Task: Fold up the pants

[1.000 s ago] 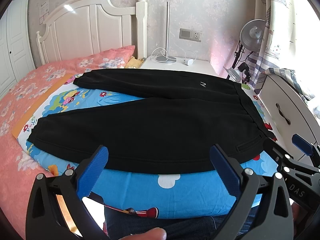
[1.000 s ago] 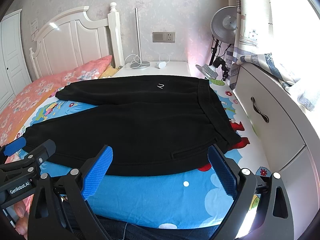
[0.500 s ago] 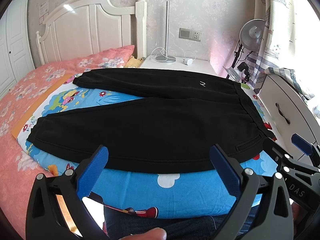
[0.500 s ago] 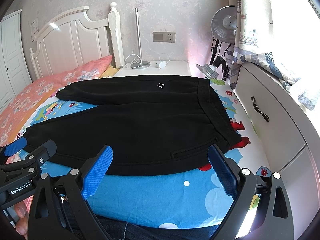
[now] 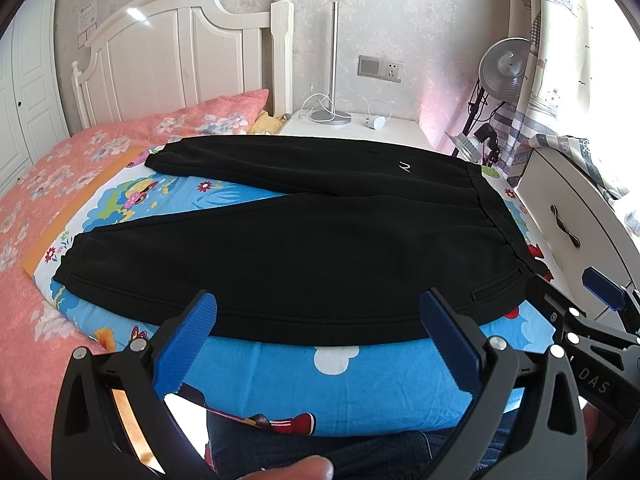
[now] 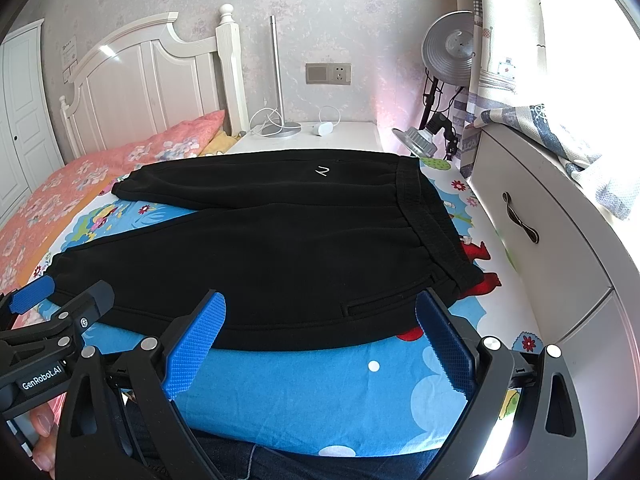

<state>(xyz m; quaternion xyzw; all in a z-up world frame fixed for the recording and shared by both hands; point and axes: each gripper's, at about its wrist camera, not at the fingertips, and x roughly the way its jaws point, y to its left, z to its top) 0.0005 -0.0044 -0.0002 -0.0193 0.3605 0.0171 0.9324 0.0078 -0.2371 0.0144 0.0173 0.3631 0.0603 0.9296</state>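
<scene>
Black pants point(image 5: 304, 248) lie flat on a blue cartoon sheet point(image 5: 320, 384), legs spread toward the left, waistband point(image 5: 496, 216) at the right. They also show in the right wrist view point(image 6: 280, 256). My left gripper point(image 5: 318, 340) is open and empty, just short of the near leg's lower edge. My right gripper point(image 6: 320, 340) is open and empty, near the hip pocket point(image 6: 380, 304) and waistband corner. Each gripper shows at the edge of the other's view: the right one point(image 5: 592, 320) and the left one point(image 6: 44, 320).
A pink floral bedspread point(image 5: 48, 184) and white headboard point(image 5: 180, 60) lie at the left. A white nightstand point(image 5: 360, 130) with a lamp base and cable stands behind. A white drawer unit point(image 6: 540, 240) and a lamp point(image 6: 448, 48) stand at the right.
</scene>
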